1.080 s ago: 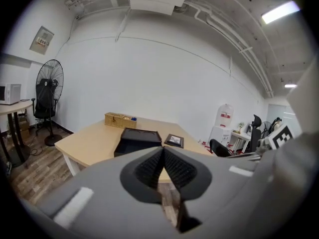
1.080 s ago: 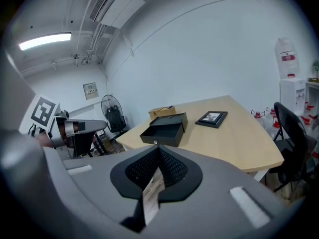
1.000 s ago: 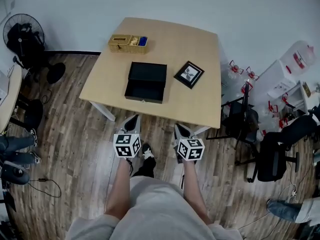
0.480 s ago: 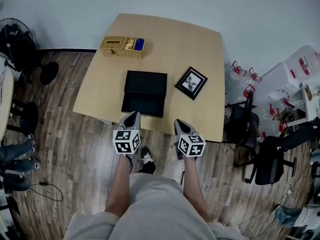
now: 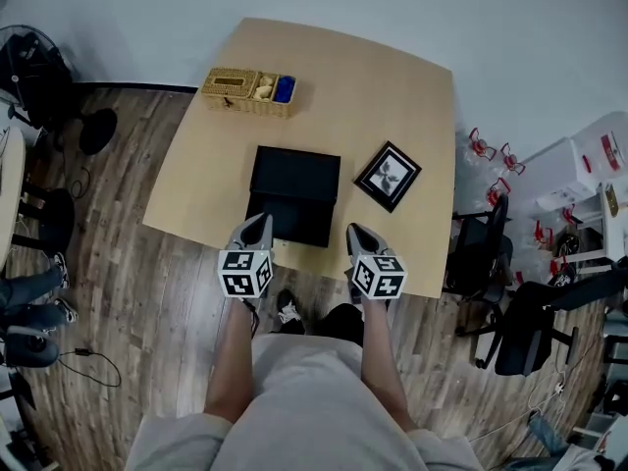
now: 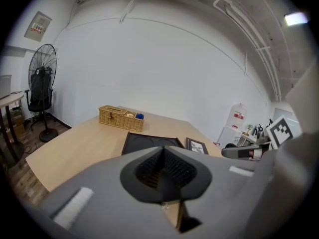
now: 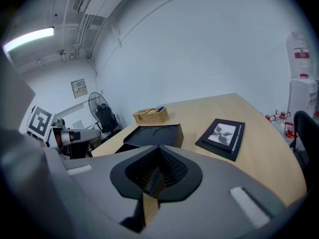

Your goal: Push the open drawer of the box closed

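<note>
From where I stand, the left claw (image 5: 256, 230) hangs at the near edge of the worktop (image 5: 392, 86) with its jaws pressed together on nothing. Its tip is over the left front corner of the open drawer (image 5: 290, 226), though I cannot tell whether it touches. The drawer sticks out of the black box (image 5: 297, 173) toward the person, almost to the worktop's edge. The right claw (image 5: 360, 235) is likewise closed and empty, just to the right of the drawer's front.

What worries me is that the box sits loose. A shove from the left corner alone would likely twist it, or jam the drawer crooked in its slot. A hard push could slide the whole box back toward the wicker basket (image 5: 228, 101) without the drawer going in at all. If the box swings, the picture frame (image 5: 388, 176) near its right side could get knocked. The right claw, placed as it is, may slip past the drawer front unless it moves inward.

As for containers, the basket has a lidded part at its left, pale items in the middle and a blue thing (image 5: 285, 88) at its right end. The drawer looks dark inside, and I see nothing in it.
</note>
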`<state>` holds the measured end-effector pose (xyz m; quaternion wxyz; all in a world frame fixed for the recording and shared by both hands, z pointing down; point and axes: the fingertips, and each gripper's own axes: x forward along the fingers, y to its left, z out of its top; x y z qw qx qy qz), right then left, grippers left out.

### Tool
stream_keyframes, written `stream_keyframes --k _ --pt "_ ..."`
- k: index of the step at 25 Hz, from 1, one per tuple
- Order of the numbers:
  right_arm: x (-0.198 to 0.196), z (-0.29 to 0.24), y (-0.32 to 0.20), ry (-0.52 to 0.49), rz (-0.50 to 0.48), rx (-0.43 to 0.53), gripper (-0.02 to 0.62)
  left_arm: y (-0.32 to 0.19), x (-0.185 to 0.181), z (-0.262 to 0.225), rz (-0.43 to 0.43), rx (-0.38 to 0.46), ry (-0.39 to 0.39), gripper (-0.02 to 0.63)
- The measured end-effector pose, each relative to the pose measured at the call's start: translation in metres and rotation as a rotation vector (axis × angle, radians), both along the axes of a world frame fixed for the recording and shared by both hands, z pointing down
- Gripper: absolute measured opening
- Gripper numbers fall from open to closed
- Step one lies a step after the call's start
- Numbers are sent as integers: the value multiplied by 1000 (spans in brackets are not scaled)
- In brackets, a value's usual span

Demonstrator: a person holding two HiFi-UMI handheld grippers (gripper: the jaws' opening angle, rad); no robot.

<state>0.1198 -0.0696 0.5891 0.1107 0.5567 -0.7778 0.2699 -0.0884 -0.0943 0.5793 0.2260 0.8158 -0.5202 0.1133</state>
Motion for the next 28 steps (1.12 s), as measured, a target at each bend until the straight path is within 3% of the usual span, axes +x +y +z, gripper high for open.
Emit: stream_keyframes --k 4,15,28 --pt "-3 6 -26 -11 -48 -6 2 -8 -9 10 -62 -17 -16 52" --pt "-36 -4 -108 -84 -316 10 2 -18 -4 26 -176 -64 -77 52" --pt "-72 26 -142 -48 -595 -28 2 10 0 61 -196 -125 -124 52"
